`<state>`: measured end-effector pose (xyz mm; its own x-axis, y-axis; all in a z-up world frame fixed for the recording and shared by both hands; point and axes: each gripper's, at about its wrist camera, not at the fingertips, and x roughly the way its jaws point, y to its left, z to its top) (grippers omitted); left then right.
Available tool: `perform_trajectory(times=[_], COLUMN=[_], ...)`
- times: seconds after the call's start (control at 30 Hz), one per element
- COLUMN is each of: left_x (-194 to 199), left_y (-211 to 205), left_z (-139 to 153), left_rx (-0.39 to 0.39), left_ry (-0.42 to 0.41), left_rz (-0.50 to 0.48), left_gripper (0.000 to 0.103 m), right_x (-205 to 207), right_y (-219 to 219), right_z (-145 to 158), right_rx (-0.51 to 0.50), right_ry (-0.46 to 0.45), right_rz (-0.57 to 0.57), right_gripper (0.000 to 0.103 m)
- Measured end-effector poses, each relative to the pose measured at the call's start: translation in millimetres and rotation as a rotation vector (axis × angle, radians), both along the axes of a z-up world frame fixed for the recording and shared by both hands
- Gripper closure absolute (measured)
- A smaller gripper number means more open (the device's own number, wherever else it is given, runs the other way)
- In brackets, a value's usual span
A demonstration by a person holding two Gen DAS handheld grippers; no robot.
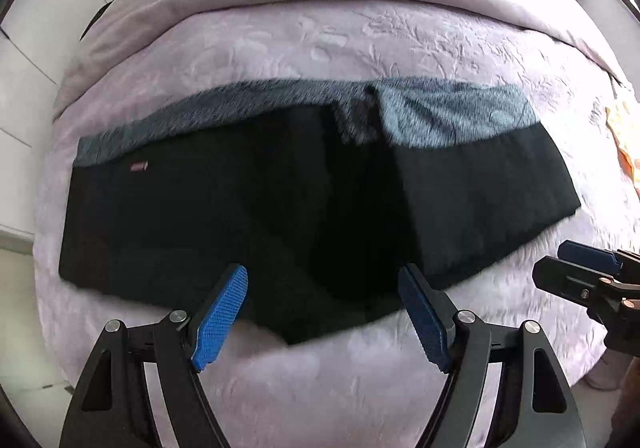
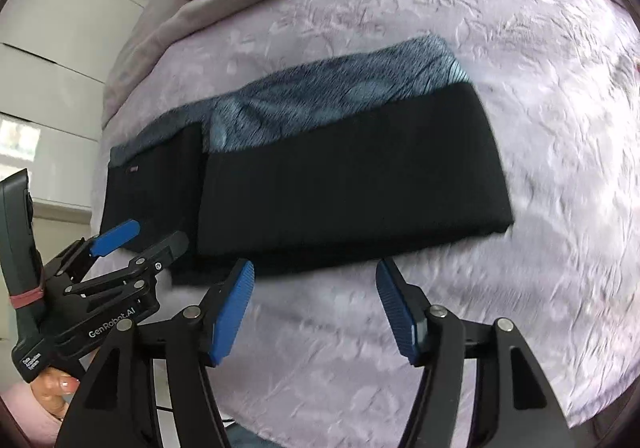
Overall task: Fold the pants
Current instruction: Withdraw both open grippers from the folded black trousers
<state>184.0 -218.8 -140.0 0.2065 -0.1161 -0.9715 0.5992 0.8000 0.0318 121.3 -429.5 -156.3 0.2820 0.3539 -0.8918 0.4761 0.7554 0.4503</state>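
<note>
— What are your fingers doing?
— Both my left gripper point(image 1: 322, 314) and right gripper point(image 2: 316, 304) are spread wide, holding nothing.
— And the pants point(image 1: 280, 200)?
— Just ahead of my fingertips, flat on the bed point(image 1: 360, 40). They look soft and thick; I would pinch the near edge.

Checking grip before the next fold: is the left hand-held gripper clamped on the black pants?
No, the left hand-held gripper is open, its blue pads spread apart over the near edge of the black pants, pinching nothing.

Both the left hand-held gripper point(image 1: 322, 312) and right hand-held gripper point(image 2: 316, 306) hover side by side, jaws spread wide.
</note>
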Motion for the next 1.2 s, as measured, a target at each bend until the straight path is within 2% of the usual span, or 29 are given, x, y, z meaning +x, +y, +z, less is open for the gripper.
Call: perform_trajectory(times=[0.23, 0.4, 0.5, 0.6, 0.7, 0.8, 0.83, 1.0, 1.1, 1.2], left_x=[-11.4, -9.1, -8.6, -10.4, -10.4, -10.0, -10.4, -9.9, -7.7, -5.9], left_y=[33.4, 47.6, 50.8, 49.8, 47.7, 43.8, 42.4, 39.4, 41.2, 45.5], left_z=[2.0, 3.5, 4.9, 4.1, 3.1, 3.2, 3.8, 10.5, 13.0, 13.2], left_rx=[0.001, 0.009, 0.018, 0.031, 0.035, 0.030, 0.029, 0.006, -0.010, -0.018], left_ry=[0.021, 0.023, 0.019, 0.017, 0.020, 0.034, 0.036, 0.030, 0.035, 0.040], left_rz=[0.024, 0.062, 0.072, 0.070, 0.074, 0.081, 0.081, 0.083, 0.089, 0.096], left_gripper=[0.024, 0.024, 0.024, 0.024, 0.024, 0.024, 0.024, 0.024, 0.024, 0.024], right_x=[-17.6, -33.7, -31.6, -17.9, -6.4, 2.5, 3.7, 0.0, -7.4, -15.1], right_y=[5.4, -43.6, -78.1, -90.2, -83.9, -68.4, -65.6, -52.1, -34.3, -10.8], right_z=[8.3, 6.0, -2.7, -14.6, -36.8, -33.7, -31.1, -10.9, -4.4, -3.1], right_rx=[-0.018, -0.055, -0.147, -0.304, -0.345, -0.408, -0.412, -0.305, -0.218, -0.161], right_ry=[0.022, 0.027, 0.074, 0.135, 0.213, 0.208, 0.202, 0.146, 0.139, 0.144], right_rz=[-0.047, -0.212, -0.280, -0.216, -0.142, -0.072, -0.058, -0.040, -0.034, -0.026], right_gripper=[0.035, 0.035, 0.035, 0.035, 0.036, 0.041, 0.041, 0.040, 0.035, 0.034])
